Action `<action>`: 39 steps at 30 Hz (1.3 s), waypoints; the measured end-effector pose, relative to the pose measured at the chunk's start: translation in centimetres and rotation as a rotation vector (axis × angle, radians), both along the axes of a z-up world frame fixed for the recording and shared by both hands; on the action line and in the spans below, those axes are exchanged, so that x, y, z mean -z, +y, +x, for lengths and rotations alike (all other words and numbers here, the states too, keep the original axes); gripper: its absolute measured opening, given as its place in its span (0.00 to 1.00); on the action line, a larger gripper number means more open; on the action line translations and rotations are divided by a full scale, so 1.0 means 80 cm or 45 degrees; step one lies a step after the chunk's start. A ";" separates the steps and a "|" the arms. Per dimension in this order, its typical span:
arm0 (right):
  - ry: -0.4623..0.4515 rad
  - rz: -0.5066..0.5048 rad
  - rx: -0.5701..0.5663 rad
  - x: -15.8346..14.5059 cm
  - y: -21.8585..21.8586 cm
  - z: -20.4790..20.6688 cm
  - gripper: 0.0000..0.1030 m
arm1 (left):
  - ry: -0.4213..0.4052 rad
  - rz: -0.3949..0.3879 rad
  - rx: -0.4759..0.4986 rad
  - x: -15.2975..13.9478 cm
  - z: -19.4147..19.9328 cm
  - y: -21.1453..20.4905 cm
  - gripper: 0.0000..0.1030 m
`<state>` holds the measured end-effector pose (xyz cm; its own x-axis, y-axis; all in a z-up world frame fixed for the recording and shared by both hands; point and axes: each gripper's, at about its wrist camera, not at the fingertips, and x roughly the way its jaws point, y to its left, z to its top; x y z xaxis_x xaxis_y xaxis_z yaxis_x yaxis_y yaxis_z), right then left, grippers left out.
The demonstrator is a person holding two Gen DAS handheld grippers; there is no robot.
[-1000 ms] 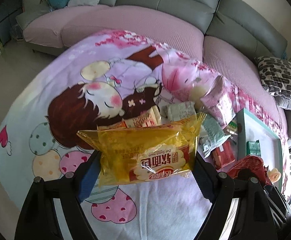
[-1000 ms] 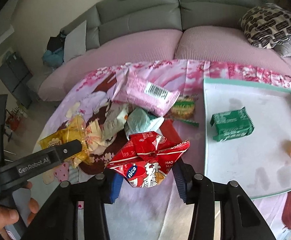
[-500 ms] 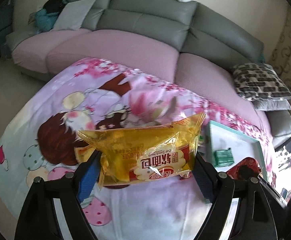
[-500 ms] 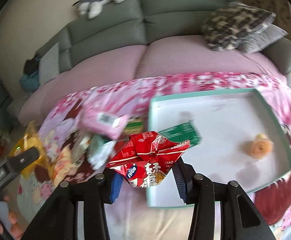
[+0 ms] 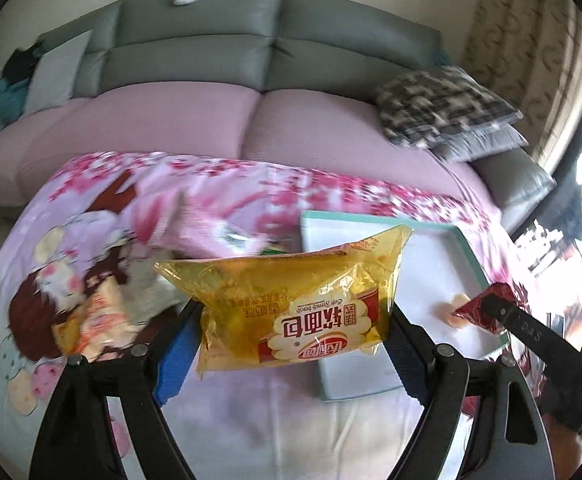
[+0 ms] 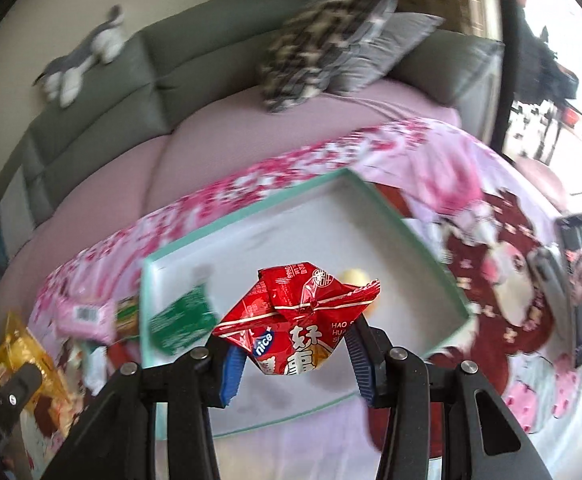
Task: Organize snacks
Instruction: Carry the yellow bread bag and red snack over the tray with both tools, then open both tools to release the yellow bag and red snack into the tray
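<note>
We hold a yellow bread bag [image 5: 291,308] clamped in the left gripper [image 5: 291,344] and a red snack packet [image 6: 295,320] clamped in the right gripper [image 6: 293,356], both above the teal tray [image 6: 423,248]. Both look light, crinkly and slippery, so we judge a grip across the padded middle safest; the soft bread would crush if squeezed harder.

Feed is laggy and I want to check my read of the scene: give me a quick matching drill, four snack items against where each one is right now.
Things:
1. yellow bread packet
2. red snack packet
3. green packet
4. pink packet

Places:
A. lying inside the teal-rimmed tray
B. held in the right tool
C. on the floral cloth, outside the tray
D. held in the left tool

Pairs: 1-D, 2-B, 3-A, 4-C
</note>
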<state>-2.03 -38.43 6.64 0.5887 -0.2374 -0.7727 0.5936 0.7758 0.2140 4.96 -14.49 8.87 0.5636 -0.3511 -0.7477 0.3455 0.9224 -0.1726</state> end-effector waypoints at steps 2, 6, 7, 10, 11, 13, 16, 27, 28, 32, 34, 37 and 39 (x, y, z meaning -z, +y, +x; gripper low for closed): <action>0.011 0.006 0.042 0.003 -0.015 -0.007 0.47 | 0.006 0.011 0.050 0.005 -0.001 -0.023 0.83; 0.033 0.016 0.113 0.010 -0.037 -0.020 0.47 | 0.034 0.037 0.117 0.023 0.001 -0.057 0.83; 0.043 0.019 0.129 0.012 -0.043 -0.023 0.48 | 0.042 0.047 0.135 0.030 0.002 -0.066 0.83; 0.078 0.023 0.146 0.021 -0.049 -0.024 0.48 | 0.053 0.075 0.175 0.046 0.001 -0.087 0.83; 0.089 0.028 0.146 0.024 -0.050 -0.023 0.48 | 0.056 0.082 0.181 0.050 0.001 -0.091 0.83; 0.113 0.048 0.139 0.033 -0.052 -0.021 0.48 | 0.065 0.095 0.195 0.061 0.002 -0.098 0.83; 0.144 0.057 0.126 0.043 -0.050 -0.017 0.48 | 0.091 0.102 0.206 0.074 0.004 -0.104 0.83; 0.160 0.064 0.105 0.048 -0.044 -0.012 0.49 | 0.067 0.087 0.220 0.078 0.007 -0.110 0.84; 0.159 0.063 0.104 0.047 -0.044 -0.012 0.49 | 0.059 0.089 0.220 0.076 0.006 -0.109 0.85; 0.158 0.067 0.094 0.047 -0.044 -0.011 0.50 | 0.028 0.105 0.209 0.073 0.006 -0.109 0.92; 0.162 0.065 0.091 0.047 -0.043 -0.011 0.58 | 0.013 0.107 0.193 0.071 0.007 -0.107 0.93; 0.160 0.063 0.085 0.046 -0.043 -0.010 0.77 | -0.002 0.124 0.143 0.070 0.011 -0.099 0.93; 0.168 0.056 0.085 0.047 -0.043 -0.009 0.86 | -0.004 0.132 0.103 0.072 0.016 -0.091 0.94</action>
<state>-2.72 -41.85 2.87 0.4655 -0.2368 -0.8528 0.6690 0.7249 0.1639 6.26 -21.76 3.10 0.5390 -0.3164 -0.7807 0.4200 0.9043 -0.0765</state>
